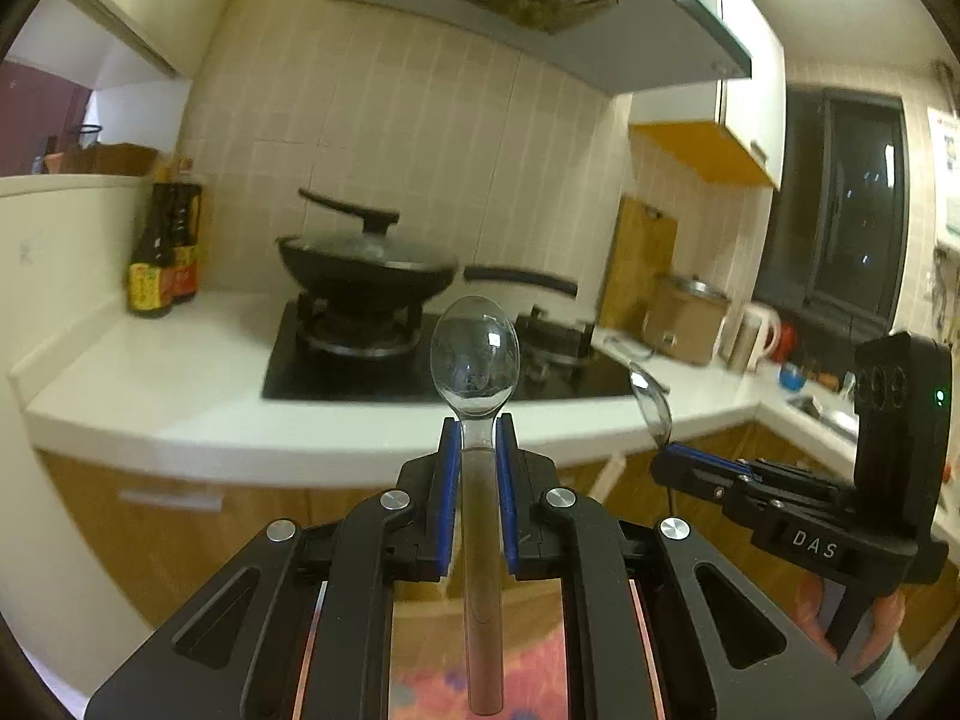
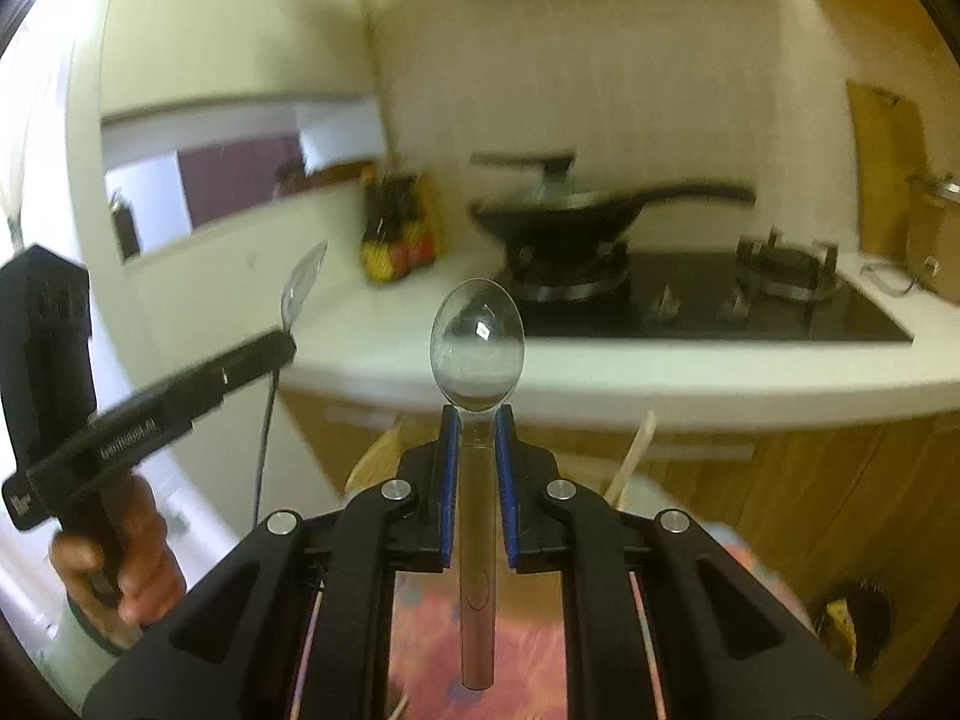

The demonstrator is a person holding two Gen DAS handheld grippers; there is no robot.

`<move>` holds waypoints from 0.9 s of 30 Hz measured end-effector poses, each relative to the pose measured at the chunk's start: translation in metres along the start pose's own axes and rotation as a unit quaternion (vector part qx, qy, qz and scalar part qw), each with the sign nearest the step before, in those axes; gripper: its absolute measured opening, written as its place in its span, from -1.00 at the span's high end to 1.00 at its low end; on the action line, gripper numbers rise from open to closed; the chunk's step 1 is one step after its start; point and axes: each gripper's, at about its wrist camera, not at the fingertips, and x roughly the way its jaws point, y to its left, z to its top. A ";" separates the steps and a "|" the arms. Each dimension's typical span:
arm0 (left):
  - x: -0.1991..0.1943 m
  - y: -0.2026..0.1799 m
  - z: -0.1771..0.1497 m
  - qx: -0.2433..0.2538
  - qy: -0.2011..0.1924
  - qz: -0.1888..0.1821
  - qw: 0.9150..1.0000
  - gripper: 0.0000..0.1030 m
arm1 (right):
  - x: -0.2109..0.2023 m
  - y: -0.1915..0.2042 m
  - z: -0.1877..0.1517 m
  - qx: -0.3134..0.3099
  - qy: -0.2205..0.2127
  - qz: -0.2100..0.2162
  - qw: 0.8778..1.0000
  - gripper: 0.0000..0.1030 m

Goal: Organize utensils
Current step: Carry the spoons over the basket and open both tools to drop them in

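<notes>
Kitchen counter with wok behind; left gripper and right gripper each clamping a clear spoon, bowls pointing up.

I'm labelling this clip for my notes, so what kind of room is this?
Most likely a home kitchen. A lidded black wok sits on a gas hob set into a white countertop, with a range hood above and sauce bottles against the tiled wall.

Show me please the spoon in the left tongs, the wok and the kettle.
spoon in the left tongs (image 1: pixel 474 354), left wrist view, on its bowl.
wok (image 1: pixel 366 273), left wrist view, on its black side.
kettle (image 1: pixel 753 336), left wrist view, on its body.
</notes>
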 end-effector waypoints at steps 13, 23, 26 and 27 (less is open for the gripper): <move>0.066 0.029 -0.017 -0.027 -0.052 0.019 0.998 0.81 | 0.059 -0.032 -0.001 0.008 -0.085 -0.065 0.994 0.81; 0.079 0.034 -0.038 -0.010 -0.060 0.053 0.997 0.80 | 0.075 -0.042 -0.024 0.014 -0.077 -0.081 0.994 0.81; 0.078 0.035 -0.044 -0.007 -0.052 0.053 0.997 0.79 | 0.072 -0.044 -0.029 0.017 -0.074 -0.085 0.993 0.80; 0.075 0.036 -0.047 -0.008 -0.050 0.052 0.997 0.79 | 0.069 -0.044 -0.030 0.017 -0.071 -0.084 0.994 0.80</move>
